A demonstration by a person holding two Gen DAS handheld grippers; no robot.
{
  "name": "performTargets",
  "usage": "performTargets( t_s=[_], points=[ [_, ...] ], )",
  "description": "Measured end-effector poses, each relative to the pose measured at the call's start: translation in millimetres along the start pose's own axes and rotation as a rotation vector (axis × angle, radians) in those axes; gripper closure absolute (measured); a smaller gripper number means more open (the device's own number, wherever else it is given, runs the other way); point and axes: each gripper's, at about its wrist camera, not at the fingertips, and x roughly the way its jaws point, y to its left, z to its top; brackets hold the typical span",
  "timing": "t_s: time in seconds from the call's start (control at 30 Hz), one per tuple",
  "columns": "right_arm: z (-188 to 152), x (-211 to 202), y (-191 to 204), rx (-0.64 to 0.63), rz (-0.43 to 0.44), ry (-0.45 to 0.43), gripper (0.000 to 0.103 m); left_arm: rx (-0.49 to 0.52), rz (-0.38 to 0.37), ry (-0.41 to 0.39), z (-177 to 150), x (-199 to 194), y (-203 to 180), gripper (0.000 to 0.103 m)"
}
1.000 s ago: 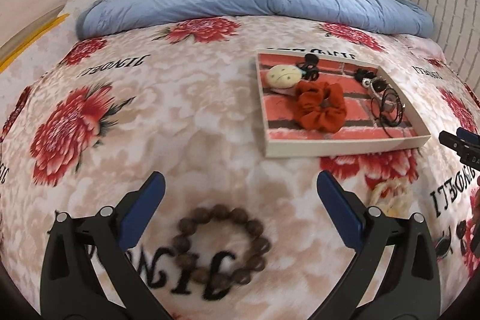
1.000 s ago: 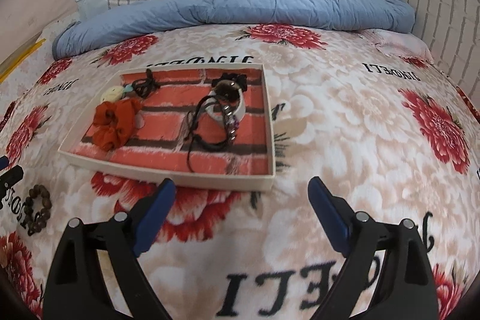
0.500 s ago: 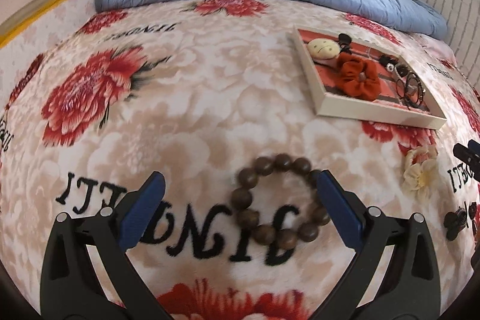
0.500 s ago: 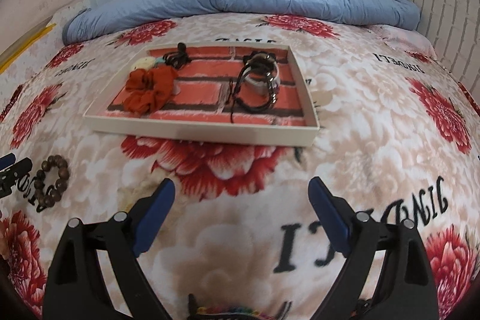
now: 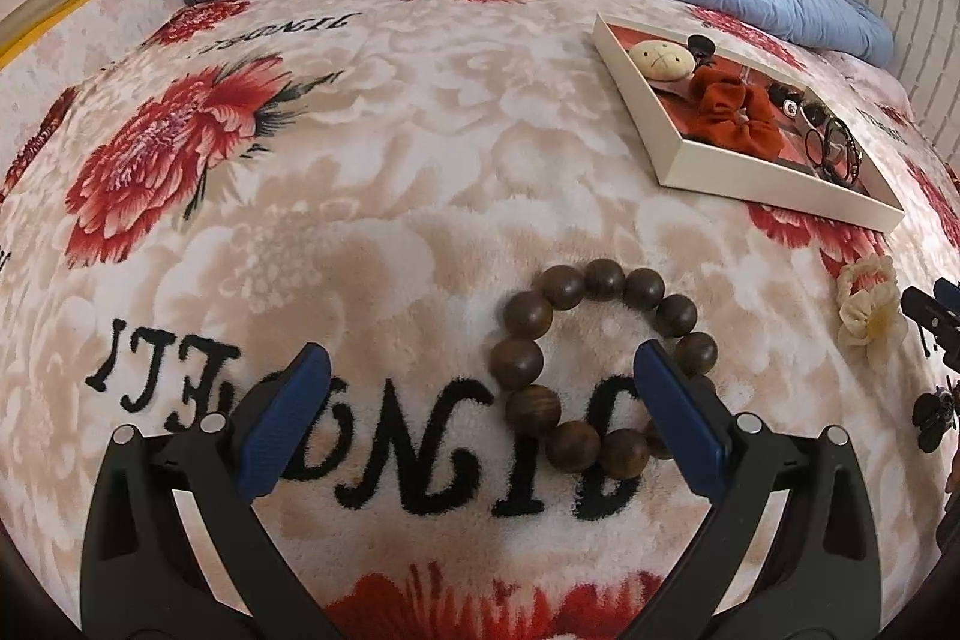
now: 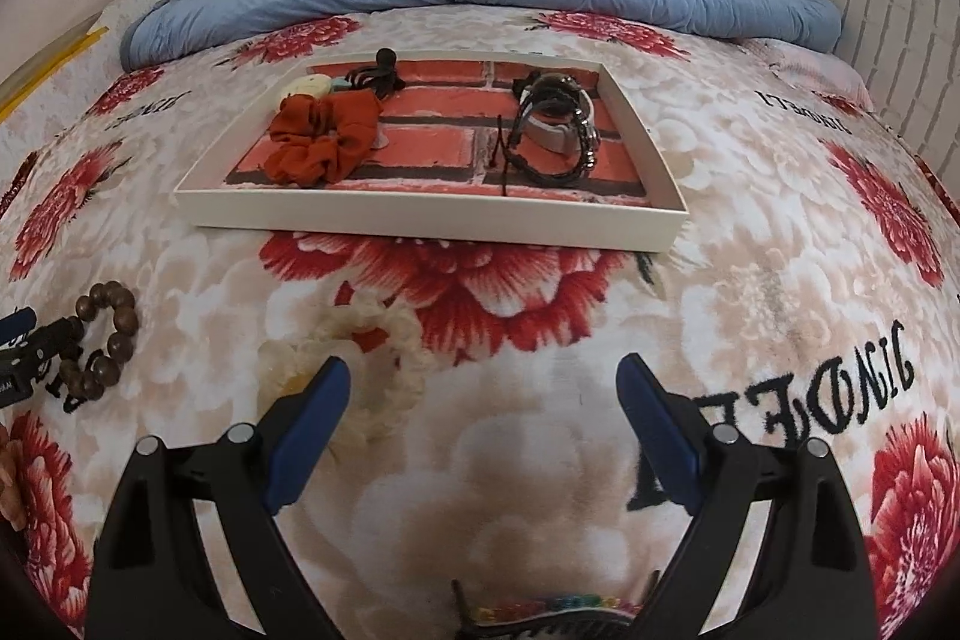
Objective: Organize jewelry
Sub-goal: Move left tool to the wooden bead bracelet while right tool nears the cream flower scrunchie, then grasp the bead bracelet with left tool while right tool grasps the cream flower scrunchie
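The left gripper [image 5: 477, 376] is spread wide and hangs over the bead bracelet [image 5: 603, 367] on the bed; its right finger is inside the ring. Picking up is the step in hand. Next it should close on the beads and carry them to the tray [image 5: 774, 187]. The right gripper [image 6: 483, 391] is spread too, empty.

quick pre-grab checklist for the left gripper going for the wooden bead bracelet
1. Left gripper open: ok.
2. Wooden bead bracelet centred between the fingers: not ok, the right finger sits inside the loop, over its right side.
3. Bracelet lying flat on the floral blanket, apart from other items: ok.
4. Right gripper open and empty: ok.
5. Tray has bare floor for the bracelet: ok.
6. Pads touching the beads: cannot tell.
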Motion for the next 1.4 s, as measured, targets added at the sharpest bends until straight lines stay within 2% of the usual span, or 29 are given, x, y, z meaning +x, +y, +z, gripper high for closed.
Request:
performTargets(
  t_s=[0.3,0.47,0.57,0.67,0.87,0.93,1.2,1.4],
  points=[
    [-1.5,9.4,5.2,0.089,-0.03,0.009,0.015,-0.035,-0.038,0.029,-5.1,15.1,8.2,0.006],
    [-3.6,13.5,6.3,0.124,-0.034,0.011,0.016,0.005,-0.007,0.031,-5.9,21.7,-0.3,0.01],
    [-8.1,15.4,13.7,0.101,-0.037,0.003,0.026,0.028,0.021,0.025,-7.2,22.3,-5.2,0.014],
    [-12.1,20.9,18.5,0.09,-0.03,0.012,0.036,0.029,0.004,0.021,-7.2,21.7,-4.5,0.02],
    [-14.9,26.5,24.1,0.073,-0.011,0.014,0.049,0.018,-0.012,0.019,-8.0,23.4,-2.3,0.021],
    [-15.6,27.8,24.9,0.07,-0.011,0.012,0.057,0.015,-0.016,0.019,-7.6,23.9,-1.8,0.022],
    [-15.3,29.2,35.3,0.029,-0.014,-0.001,0.08,-0.043,-0.028,-0.008,-8.1,20.7,10.0,0.042],
    [-13.7,28.5,38.5,0.016,-0.007,-0.007,0.089,-0.042,-0.028,-0.021,-7.5,19.3,10.1,0.052]
  ],
)
